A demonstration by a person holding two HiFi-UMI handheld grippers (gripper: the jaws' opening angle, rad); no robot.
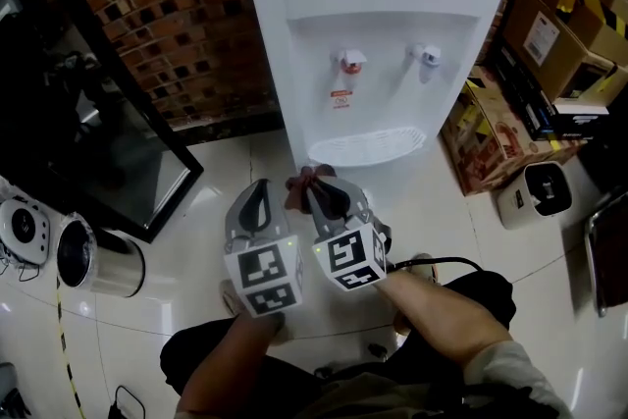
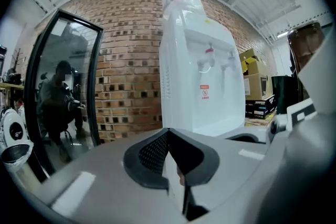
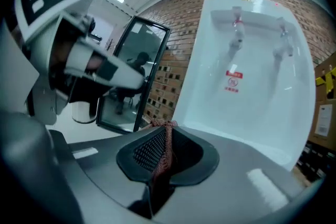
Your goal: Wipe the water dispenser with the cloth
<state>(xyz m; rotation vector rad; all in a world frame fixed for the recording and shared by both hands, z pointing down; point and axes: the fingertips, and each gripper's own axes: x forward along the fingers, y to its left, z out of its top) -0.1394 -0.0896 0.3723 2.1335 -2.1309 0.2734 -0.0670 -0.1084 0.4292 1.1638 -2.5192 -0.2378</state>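
Brown cloth (image 1: 310, 176): we are pinching it in the right gripper (image 1: 324, 196), centre frame; left gripper (image 1: 257, 201) closed, empty, below dispenser (image 1: 373, 44).

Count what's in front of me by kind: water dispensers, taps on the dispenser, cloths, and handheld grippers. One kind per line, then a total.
water dispenser: 1
taps: 2
cloth: 1
grippers, left and right: 2
total: 6
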